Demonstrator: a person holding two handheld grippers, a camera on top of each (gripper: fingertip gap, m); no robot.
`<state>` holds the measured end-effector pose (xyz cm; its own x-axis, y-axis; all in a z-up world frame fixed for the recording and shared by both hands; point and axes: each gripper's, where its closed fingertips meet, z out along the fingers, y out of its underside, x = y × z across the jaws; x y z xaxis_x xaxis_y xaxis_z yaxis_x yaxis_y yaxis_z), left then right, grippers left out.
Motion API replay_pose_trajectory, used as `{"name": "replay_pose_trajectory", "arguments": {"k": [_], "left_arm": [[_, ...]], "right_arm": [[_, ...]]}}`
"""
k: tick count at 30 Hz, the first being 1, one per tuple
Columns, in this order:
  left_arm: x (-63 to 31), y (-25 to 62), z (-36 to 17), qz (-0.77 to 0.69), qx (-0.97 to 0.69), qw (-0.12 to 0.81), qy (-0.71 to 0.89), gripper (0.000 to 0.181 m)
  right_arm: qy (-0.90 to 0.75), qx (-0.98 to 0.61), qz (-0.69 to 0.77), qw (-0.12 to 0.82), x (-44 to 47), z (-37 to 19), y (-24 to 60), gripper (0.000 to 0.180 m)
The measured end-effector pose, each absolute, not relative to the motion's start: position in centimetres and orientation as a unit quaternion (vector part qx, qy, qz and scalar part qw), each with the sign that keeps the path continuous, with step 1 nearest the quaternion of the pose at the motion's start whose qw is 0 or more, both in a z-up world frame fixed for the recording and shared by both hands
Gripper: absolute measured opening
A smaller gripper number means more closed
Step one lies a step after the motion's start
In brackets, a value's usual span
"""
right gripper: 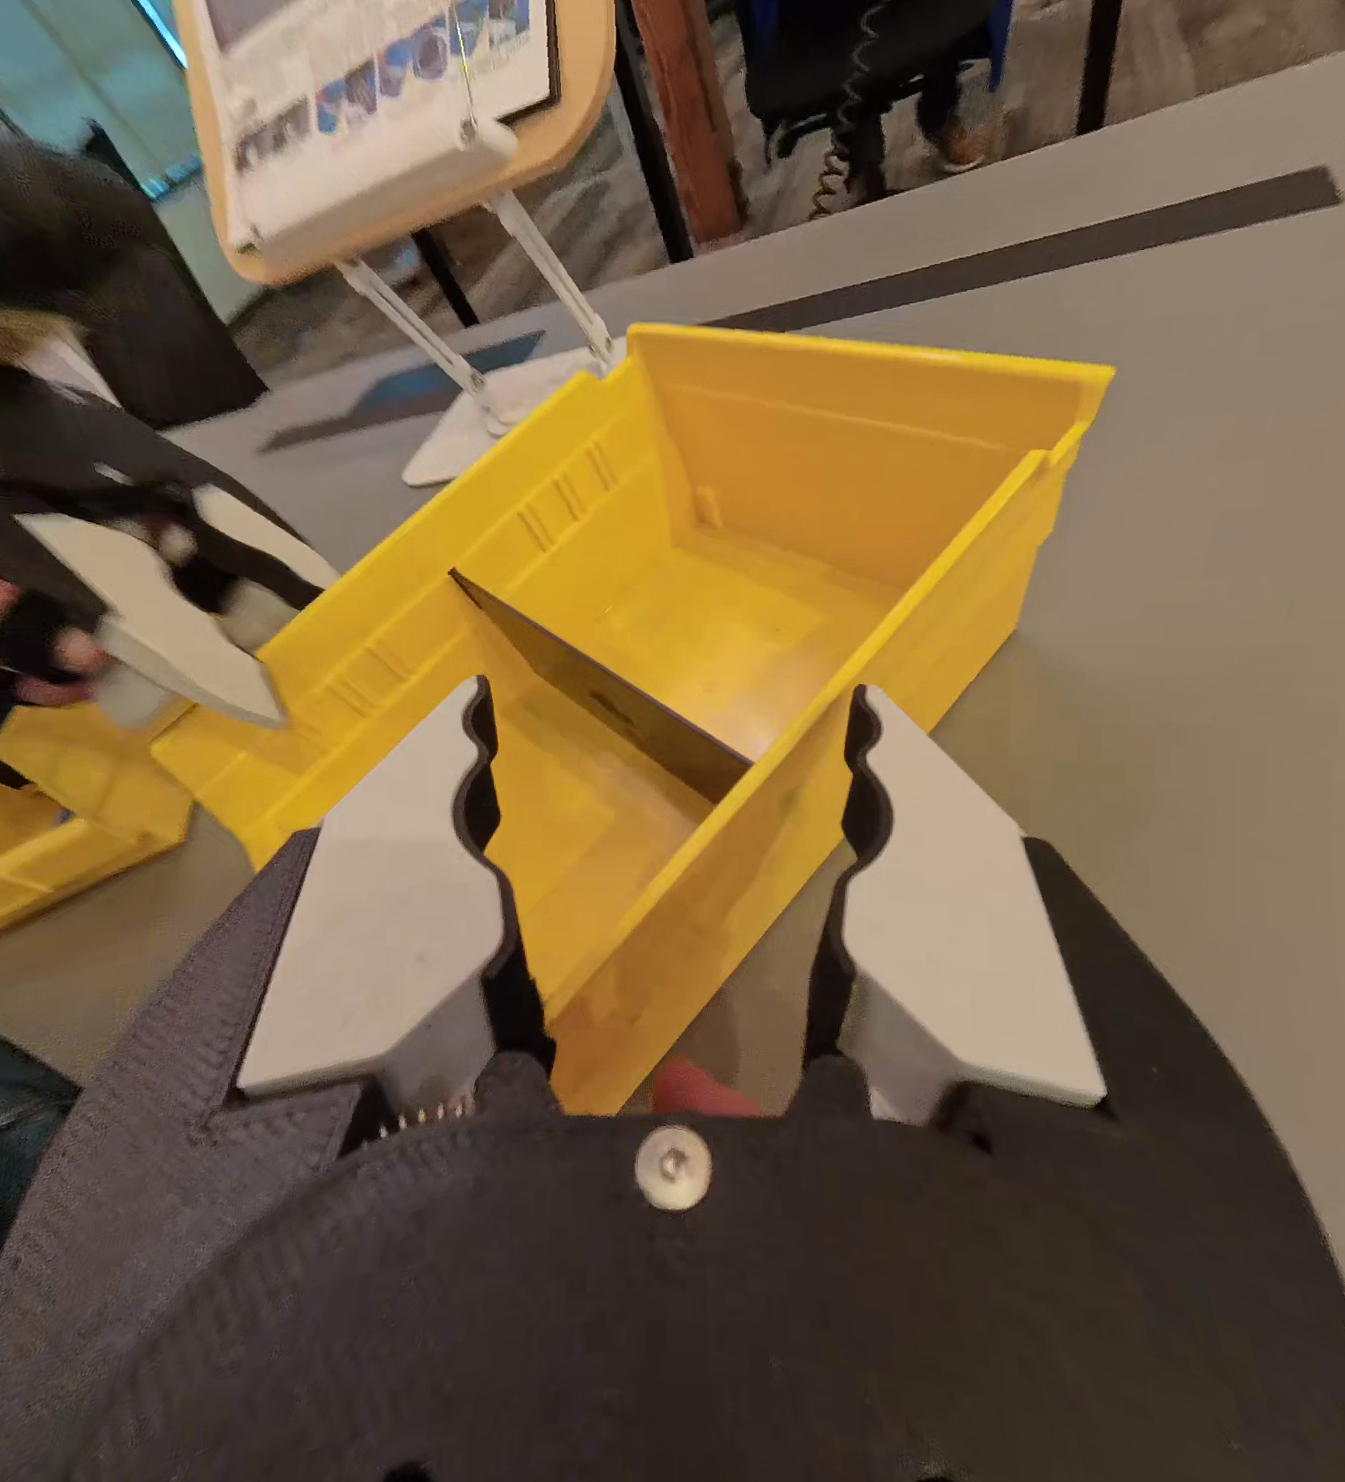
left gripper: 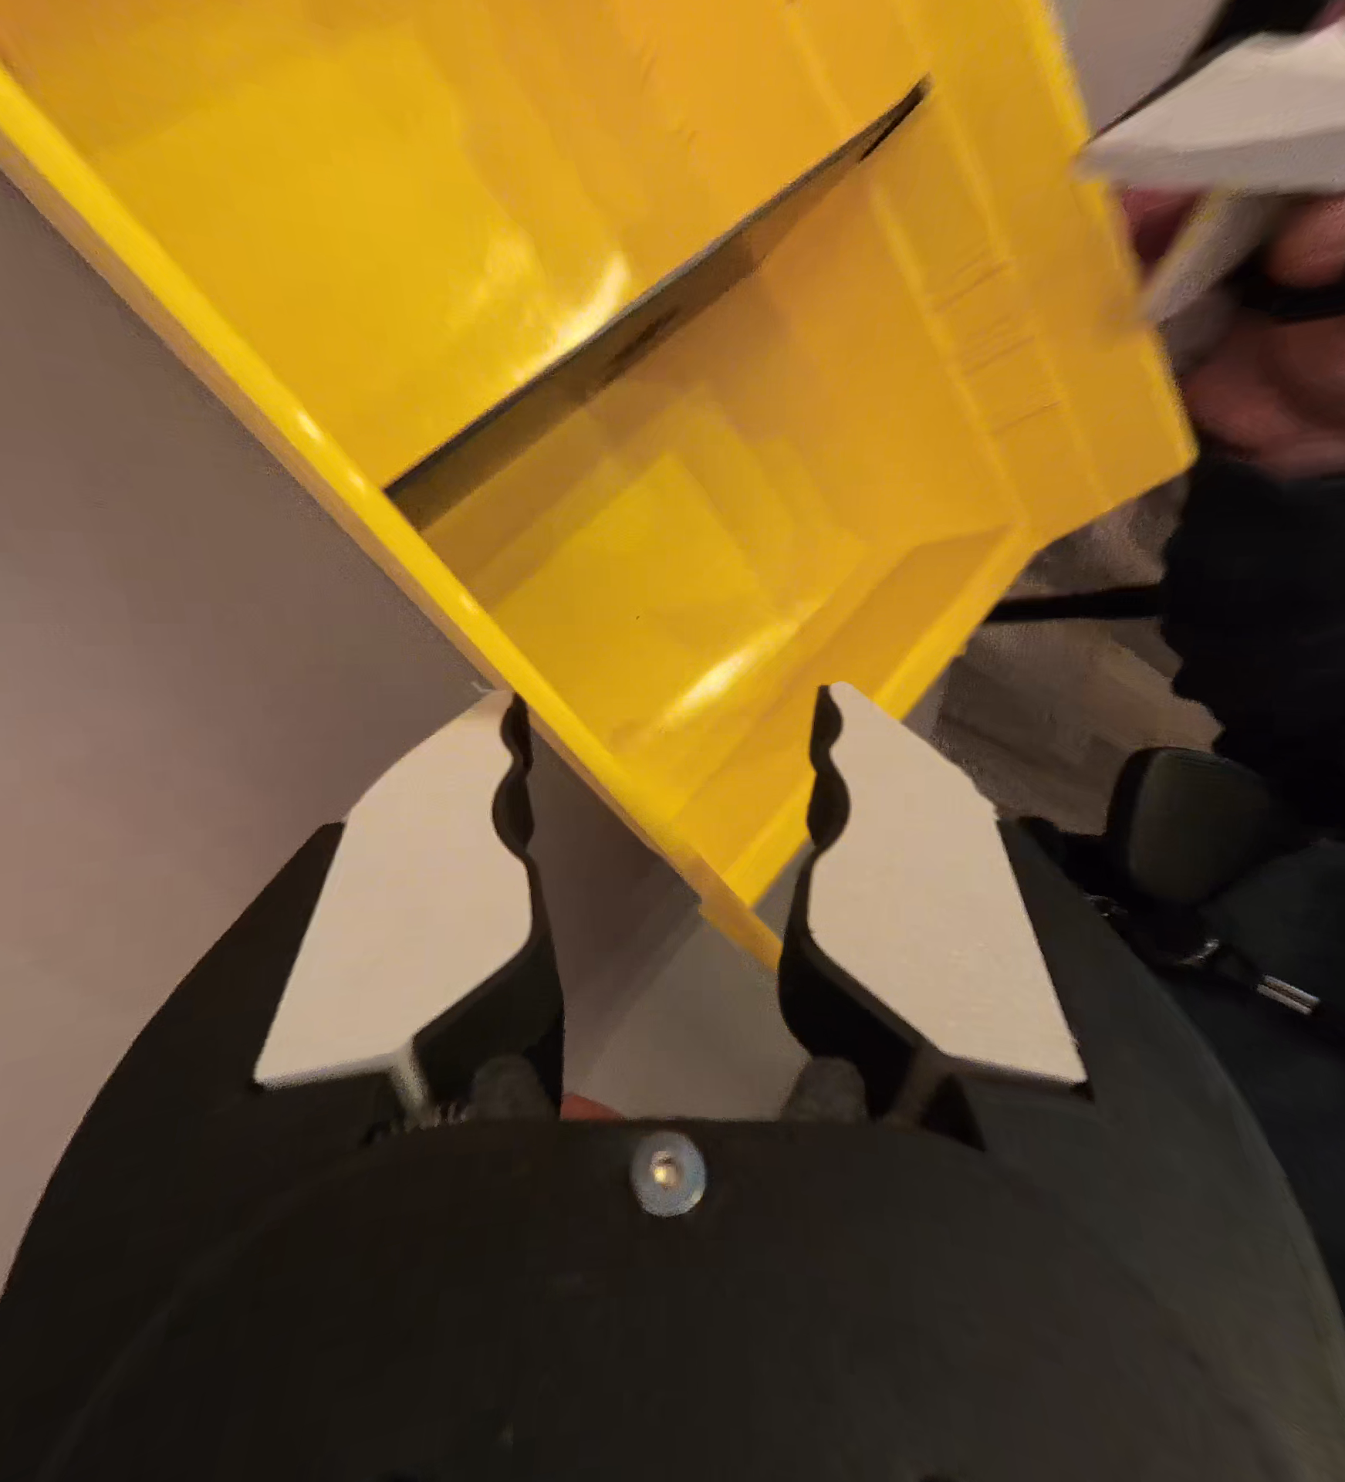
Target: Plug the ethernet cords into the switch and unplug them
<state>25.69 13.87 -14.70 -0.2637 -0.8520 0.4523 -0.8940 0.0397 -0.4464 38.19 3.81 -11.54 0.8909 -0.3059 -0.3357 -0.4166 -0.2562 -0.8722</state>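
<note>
- Grey tabletop [right gripper: 1214, 561] fills the scene, with a dark strip [right gripper: 1054, 240] running across it beyond the right gripper, and a stand carrying a printed board [right gripper: 380, 120] further back on the left.
- No switch or ethernet cords show in either view, so I can't say where they are.
- Straight ahead of the right gripper [right gripper: 669, 706] sits a yellow plastic bin [right gripper: 853, 481], split into two compartments by a dark divider [right gripper: 605, 698].
- Both compartments look bare, as far as I can see.
- A second yellow bin [right gripper: 51, 850] lies off to the left, behind the left gripper's blurred tips.
- Any print on the divider and the board is too blurred to make out.
- Right gripper: jaws spread wide, the bin's near side wall running between them, nothing pinched.
- Left gripper [left gripper: 669, 706]: jaws likewise parted, the bin's rim passing between them, no clear grip on it.
- From the left wrist view, the other gripper [left gripper: 1246, 144] shows blurred at the upper right, in a person's hand [left gripper: 1310, 321].
</note>
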Motion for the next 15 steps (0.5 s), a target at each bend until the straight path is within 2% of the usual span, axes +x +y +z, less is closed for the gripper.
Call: {"name": "replay_pose_trajectory", "arguments": {"k": [2,6,9,12,13,15], "left_arm": [[24.0,14.4,-12.2,0.357,0.603,0.009,-0.713,0.068],[18.3,17.8,-8.0,0.357,0.621,-0.079,-0.693,0.075],[11.4,23.7,-6.2,0.302,0.676,-0.186,-0.646,0.076],[1.4,30.3,-7.3,0.184,0.755,-0.252,-0.577,0.072],[-2.2,31.5,-8.4,0.137,0.779,-0.247,-0.56,0.069],[-8.6,31.8,-11.4,0.073,0.823,-0.192,-0.53,0.078]], "right_arm": [[0.217,-0.807,0.013,0.55,38.1,-11.7,4.1,0.089],[0.192,-0.846,-0.081,0.491,39.4,-13.3,4.5,0.084],[0.174,-0.866,-0.111,0.455,39.8,-14.5,4.9,0.082],[0.166,-0.88,-0.133,0.424,40.7,-14.8,4.8,0.072],[0.164,-0.884,-0.137,0.417,41.1,-14.8,4.7,0.068],[0.155,-0.891,-0.134,0.405,41.4,-14.9,4.7,0.067]]}}
